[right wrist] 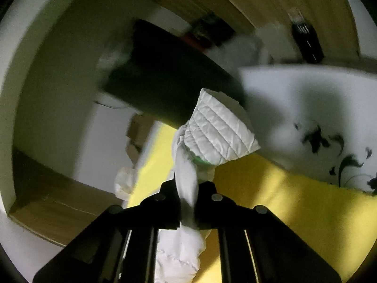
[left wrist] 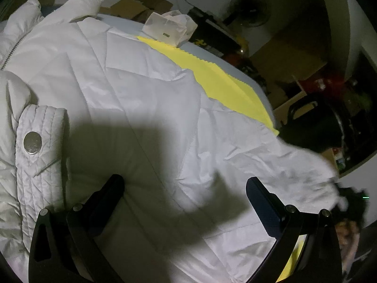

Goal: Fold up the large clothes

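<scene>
White quilted jacket (left wrist: 132, 99) spread over yellow cloth (left wrist: 212, 75) on the table; right claw (right wrist: 186, 189) pinching its sleeve.
Left claw (left wrist: 185, 188) hovers over the jacket body with jaws wide, nothing between them, its shadow falling on the fabric. Snap-button cuff (left wrist: 40, 151) lies folded onto the jacket at left. Right claw is clamped on bunched sleeve fabric, ribbed cuff (right wrist: 219, 132) sticking up past the fingertips, lifted off the yellow cloth. Clear plastic box (left wrist: 169, 28) sits at the table's far edge.

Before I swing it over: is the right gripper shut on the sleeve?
Shut: right gripper pinches the white jacket sleeve just behind its quilted cuff.
</scene>
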Demonstrator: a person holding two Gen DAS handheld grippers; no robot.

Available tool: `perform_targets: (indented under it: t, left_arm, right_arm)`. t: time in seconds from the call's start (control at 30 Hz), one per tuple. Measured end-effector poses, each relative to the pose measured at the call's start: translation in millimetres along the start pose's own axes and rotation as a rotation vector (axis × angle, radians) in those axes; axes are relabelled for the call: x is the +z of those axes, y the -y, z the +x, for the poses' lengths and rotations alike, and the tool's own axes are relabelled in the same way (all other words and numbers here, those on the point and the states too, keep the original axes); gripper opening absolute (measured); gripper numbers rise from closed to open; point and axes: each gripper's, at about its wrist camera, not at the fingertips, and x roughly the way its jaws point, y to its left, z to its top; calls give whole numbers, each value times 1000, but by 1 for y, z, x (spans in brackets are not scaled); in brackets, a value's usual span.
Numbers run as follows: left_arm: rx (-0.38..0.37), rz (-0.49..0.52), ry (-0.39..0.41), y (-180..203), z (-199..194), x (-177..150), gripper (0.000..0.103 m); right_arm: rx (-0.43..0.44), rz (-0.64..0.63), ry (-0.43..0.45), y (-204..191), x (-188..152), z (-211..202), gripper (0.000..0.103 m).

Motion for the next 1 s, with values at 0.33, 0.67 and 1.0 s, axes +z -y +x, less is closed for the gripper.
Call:
perform_targets:
  t: [0.33, 0.67, 1.0]
  left_arm:
    - [-81, -176, 108, -28, -103, -5, 102]
    - [-18, -240, 425, -146, -343, -83, 103]
    - [10, -499, 626, -265, -464, -199, 103]
  right_arm:
    - [11, -405, 157, -156, -40, -45, 8]
    - [121, -890, 52, -339, -226, -23, 8]
    - [166, -1174, -383, -414, -475, 99, 6]
